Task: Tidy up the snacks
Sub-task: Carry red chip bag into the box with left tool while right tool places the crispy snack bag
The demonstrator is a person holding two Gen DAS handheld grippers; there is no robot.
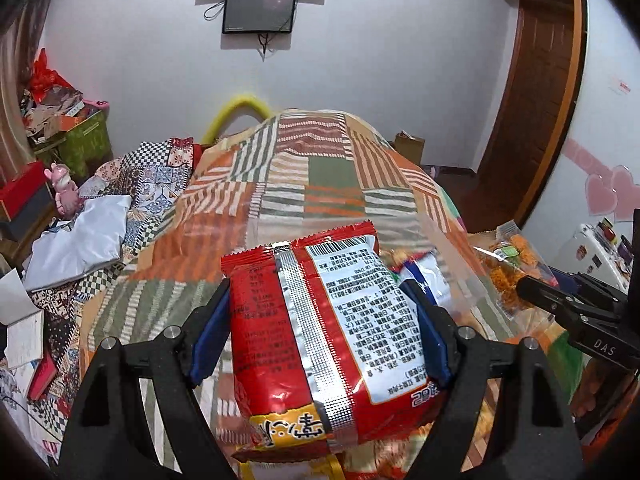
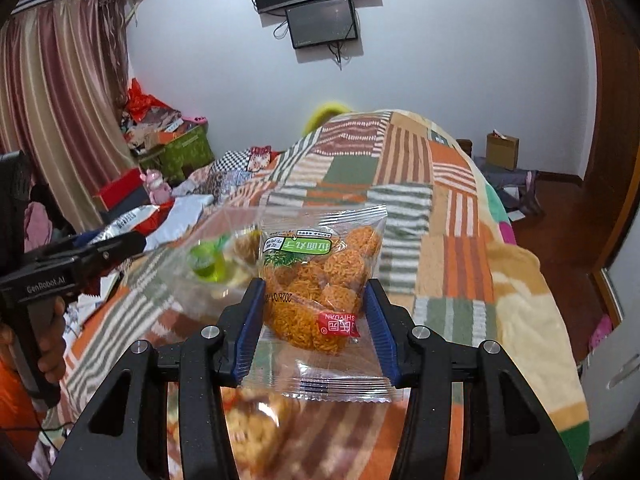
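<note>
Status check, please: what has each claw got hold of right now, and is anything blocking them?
Left gripper shut on red snack packet. Right gripper shut on clear bag of noodle snacks. Both above patchwork blanket. Nothing in the way.

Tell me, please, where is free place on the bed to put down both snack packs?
Free: the striped blanket ahead of the clear noodle-snack pack. Crowded: the left bedside, with the white cloth, patterned quilt and pink toy.

- snack packet: red, silver seam strip, white panel with black print, yellow band at bottom
- noodle-snack bag: clear, orange contents, green label, red tag
- blanket: patchwork of orange, green, brown, white stripes
- gripper pads: blue; frames black
- curtain: pink-beige stripes
</note>
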